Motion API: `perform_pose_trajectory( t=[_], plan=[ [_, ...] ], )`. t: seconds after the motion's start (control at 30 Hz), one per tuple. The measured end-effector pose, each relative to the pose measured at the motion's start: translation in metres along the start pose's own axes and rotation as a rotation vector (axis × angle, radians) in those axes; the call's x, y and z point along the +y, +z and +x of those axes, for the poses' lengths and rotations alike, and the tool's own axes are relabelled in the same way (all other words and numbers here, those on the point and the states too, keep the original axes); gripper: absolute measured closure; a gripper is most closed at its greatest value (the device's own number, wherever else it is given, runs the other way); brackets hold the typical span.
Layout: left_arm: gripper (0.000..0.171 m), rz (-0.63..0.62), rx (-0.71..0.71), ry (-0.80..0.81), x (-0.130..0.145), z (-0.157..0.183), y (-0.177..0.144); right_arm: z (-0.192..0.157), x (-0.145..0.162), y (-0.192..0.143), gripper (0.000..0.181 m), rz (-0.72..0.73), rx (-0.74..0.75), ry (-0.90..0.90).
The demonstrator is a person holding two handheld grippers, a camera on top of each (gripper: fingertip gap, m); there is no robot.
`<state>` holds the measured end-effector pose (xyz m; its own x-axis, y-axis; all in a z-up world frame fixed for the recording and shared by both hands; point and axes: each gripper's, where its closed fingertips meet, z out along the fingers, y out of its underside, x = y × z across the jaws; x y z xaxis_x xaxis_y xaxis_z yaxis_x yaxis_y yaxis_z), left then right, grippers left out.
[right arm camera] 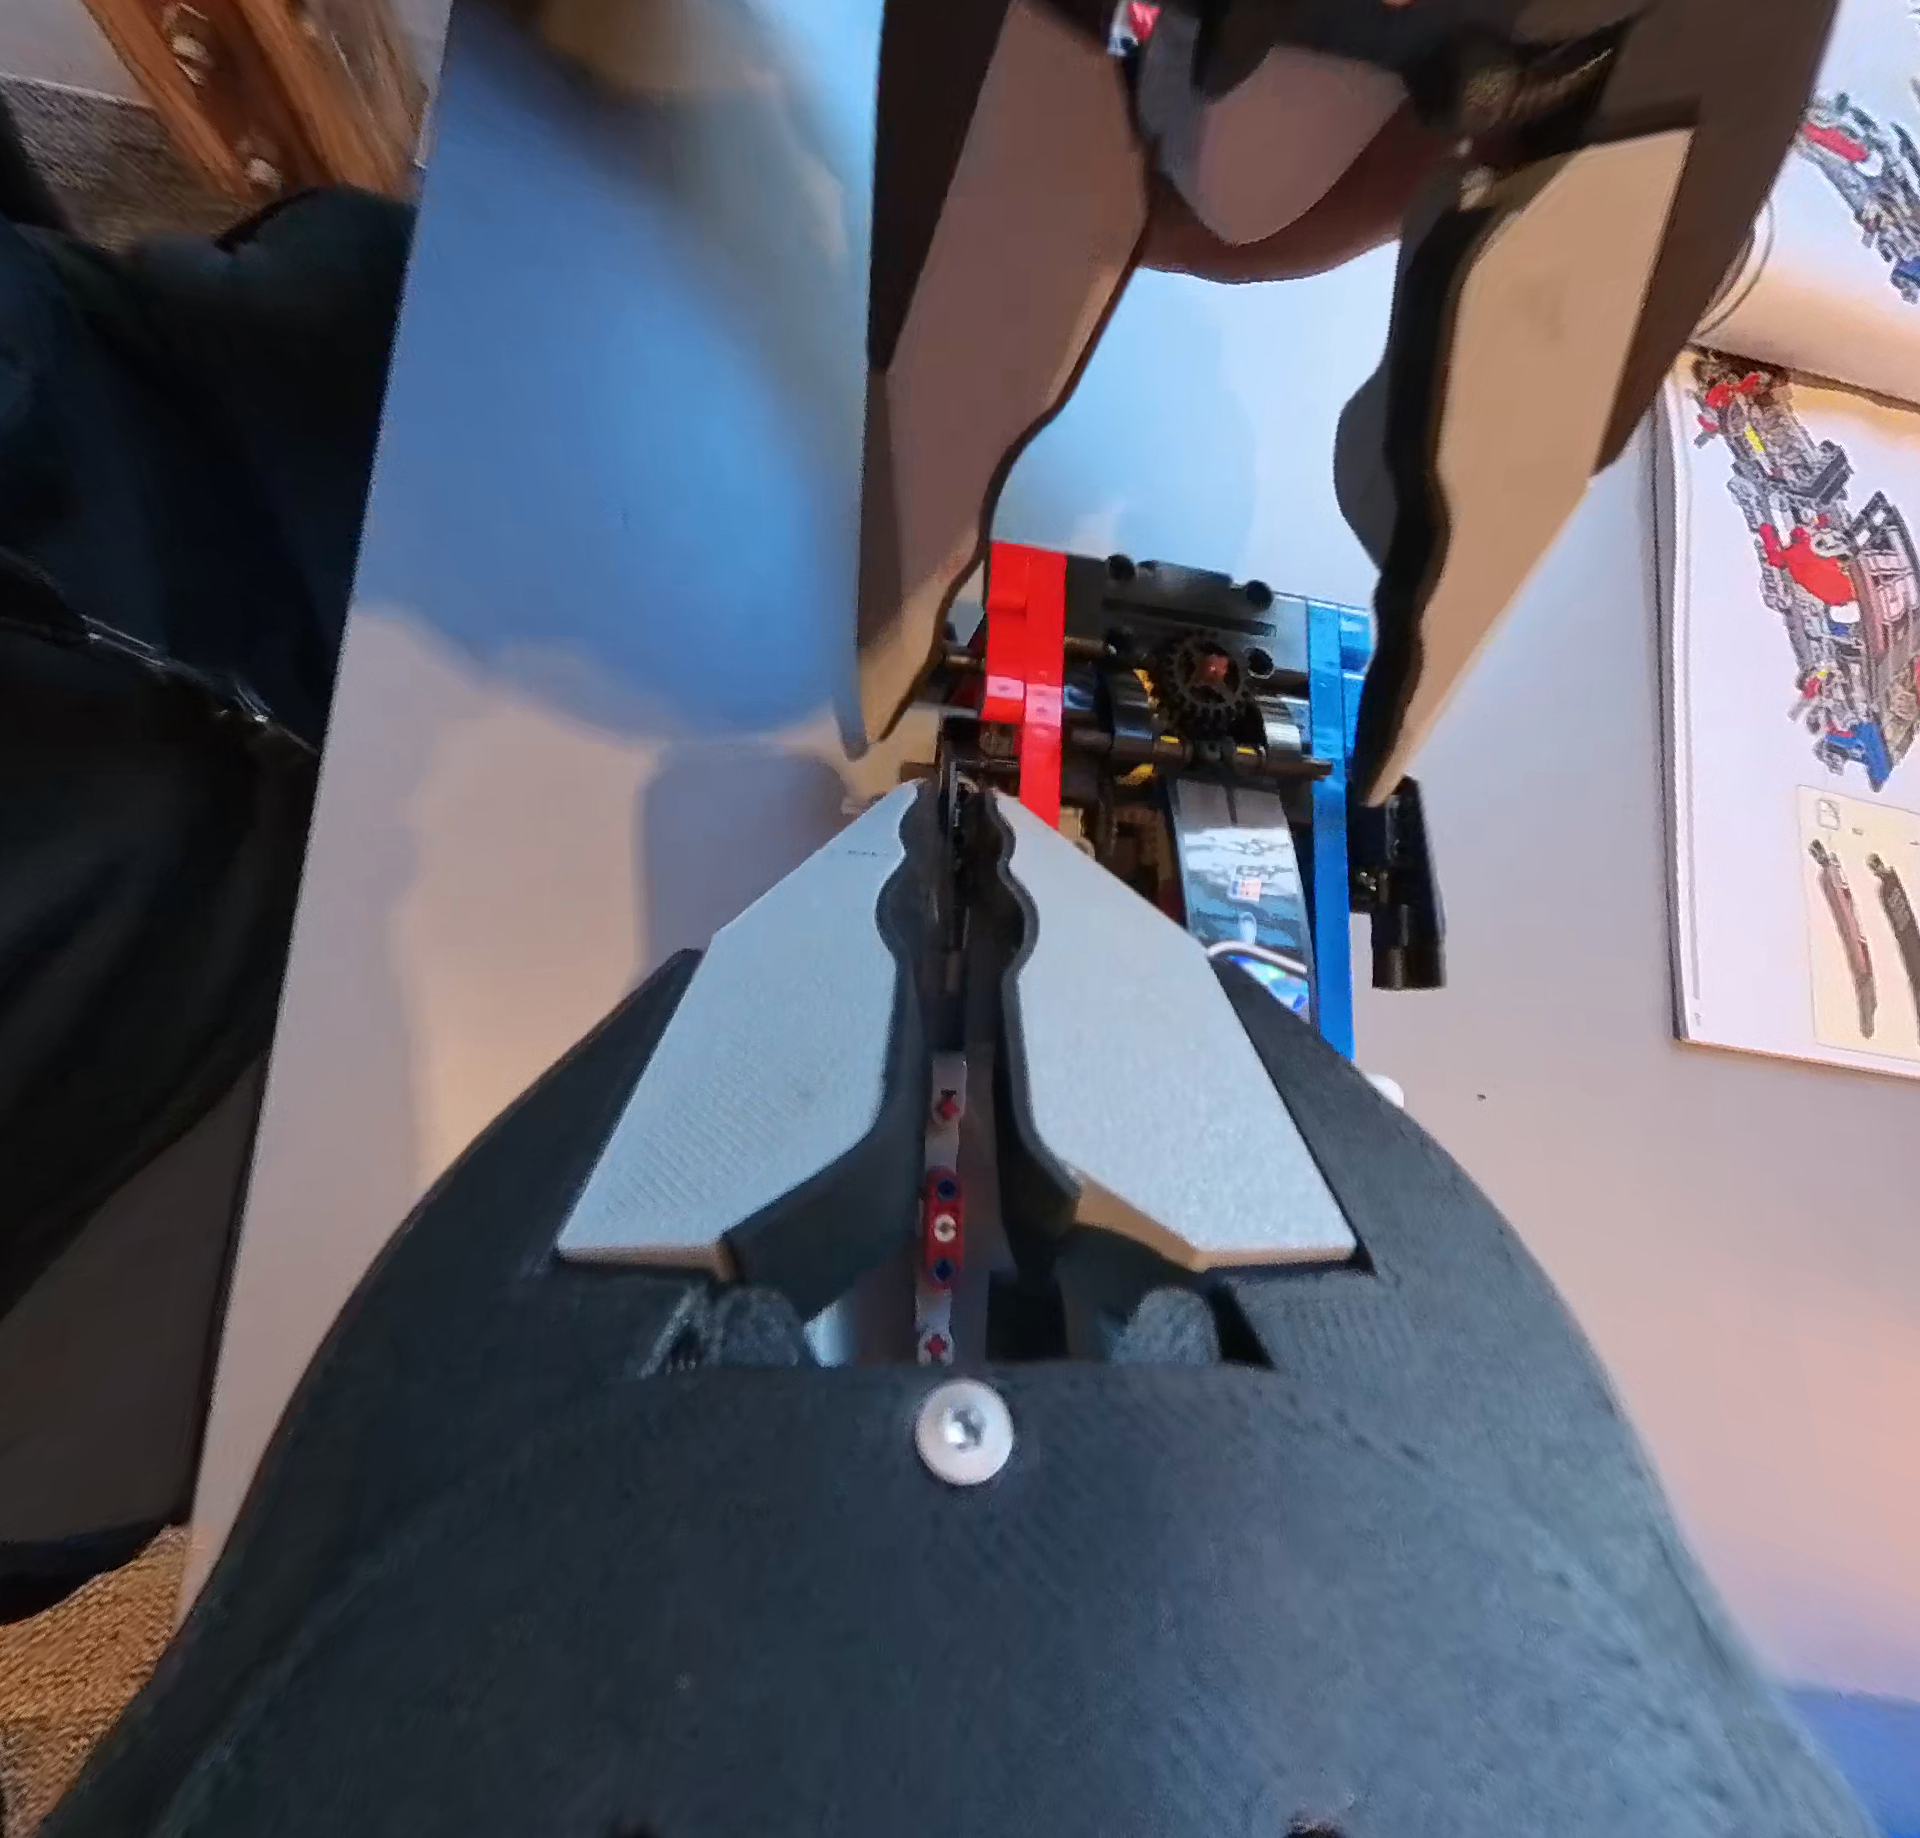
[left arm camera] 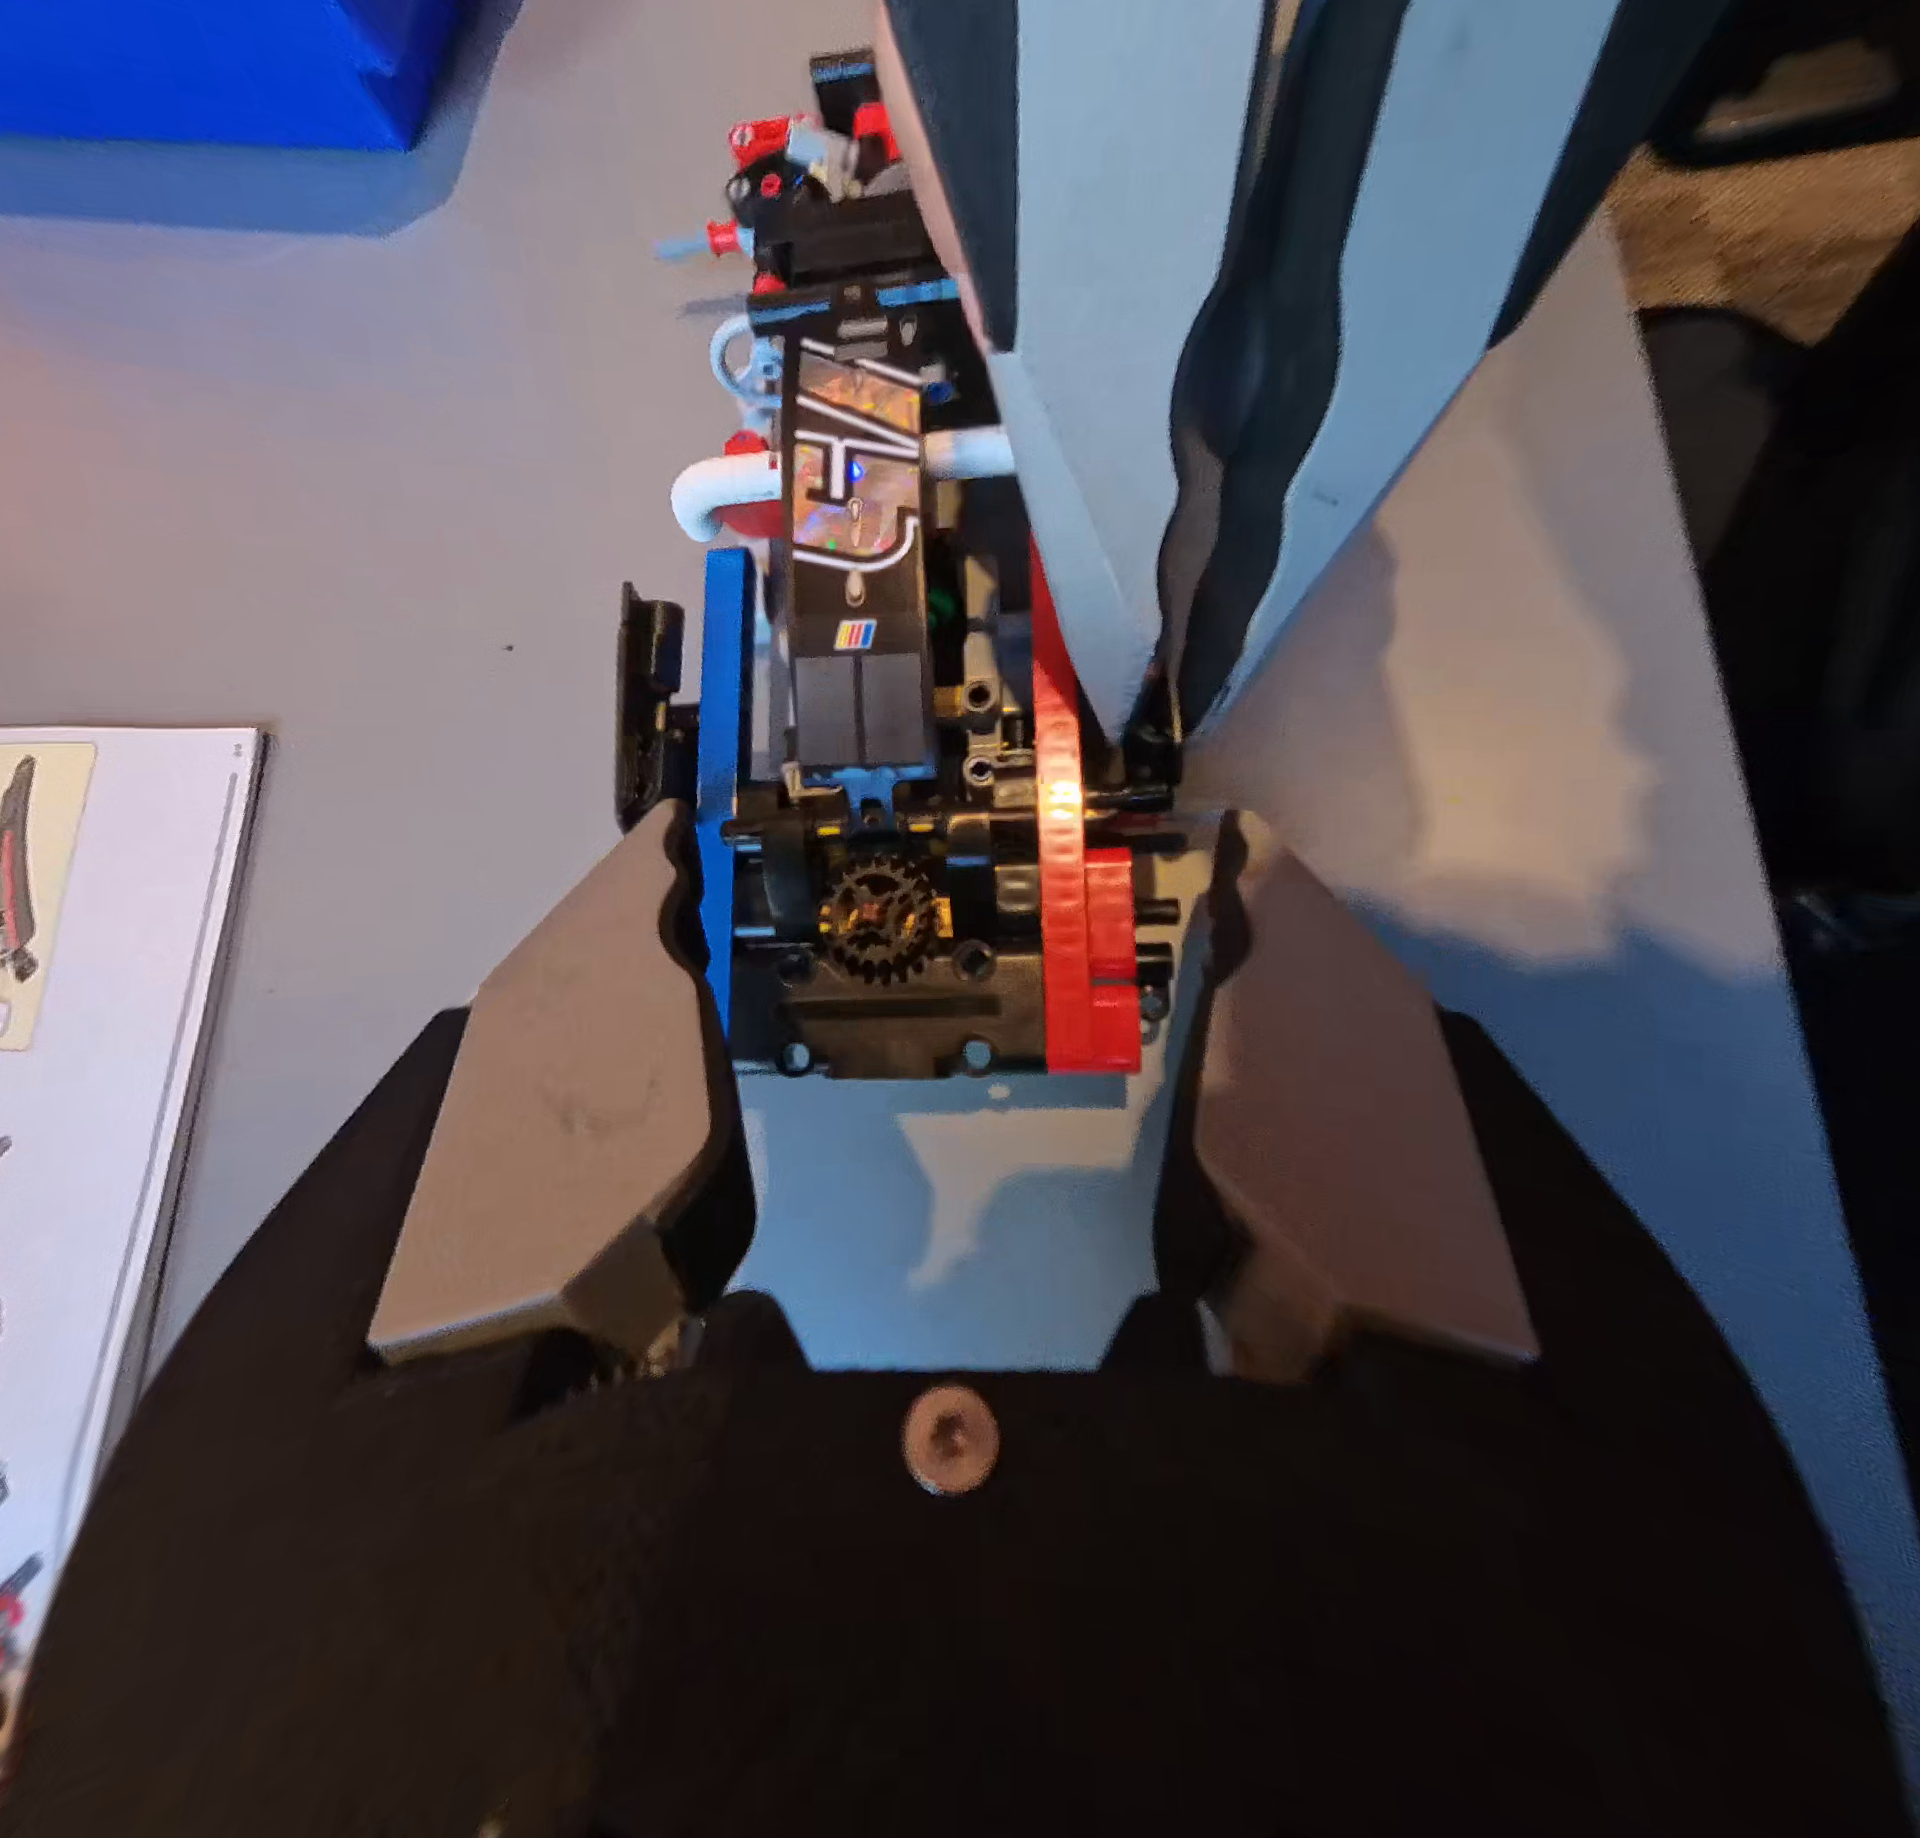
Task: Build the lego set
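Lego car model [left arm camera: 894,749] sits on the grey counter [left arm camera: 364,500], long body running away from the left wrist camera, near end between the left tool [left arm camera: 951,895] fingers. Left tool spread wide, one finger [left arm camera: 582,1040] against the blue beam [left arm camera: 722,749] side, other finger [left arm camera: 1340,1040] just beside the red beam [left arm camera: 1070,884] side where black pins stick out; real squeeze or just bracketing, cannot tell. Black gear [left arm camera: 881,918] faces the camera at the near end, black stickered panel [left arm camera: 857,531] on top, white curved tubes [left arm camera: 717,495] further back.

Right tool [right arm camera: 961,822] comes in from the opposite side, fingers nearly together, clamped on a thin black piece [right arm camera: 951,853] at the red-beam edge of the model. A light grey beam with red and blue pins [right arm camera: 940,1227] shows in the gap further back between its fingers.

Instruction booklet [right arm camera: 1797,749] lies open on the counter near the blue side. Blue box [left arm camera: 218,32] at far corner, well apart from the model
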<state>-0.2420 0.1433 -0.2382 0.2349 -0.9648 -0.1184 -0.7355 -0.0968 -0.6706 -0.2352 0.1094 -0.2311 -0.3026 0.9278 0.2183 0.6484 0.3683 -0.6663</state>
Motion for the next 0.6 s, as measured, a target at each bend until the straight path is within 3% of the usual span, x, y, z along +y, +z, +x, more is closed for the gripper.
perform_pose_trajectory(
  t=[0.23, 0.33, 0.6],
  plan=[
    [0.075, 0.088, -0.010, 0.005, -0.013, -0.004, -0.007, 0.005, -0.004, 0.001, 0.177, 0.007, 0.003, 0.010],
    [0.075, 0.078, 0.015, -0.013, -0.007, -0.006, -0.006, 0.006, -0.006, 0.002, 0.177, 0.022, 0.001, 0.037],
    [0.093, 0.073, -0.012, 0.055, -0.004, -0.004, 0.004, 0.008, -0.006, 0.003, 0.177, 0.007, 0.015, 0.041]
  ],
)
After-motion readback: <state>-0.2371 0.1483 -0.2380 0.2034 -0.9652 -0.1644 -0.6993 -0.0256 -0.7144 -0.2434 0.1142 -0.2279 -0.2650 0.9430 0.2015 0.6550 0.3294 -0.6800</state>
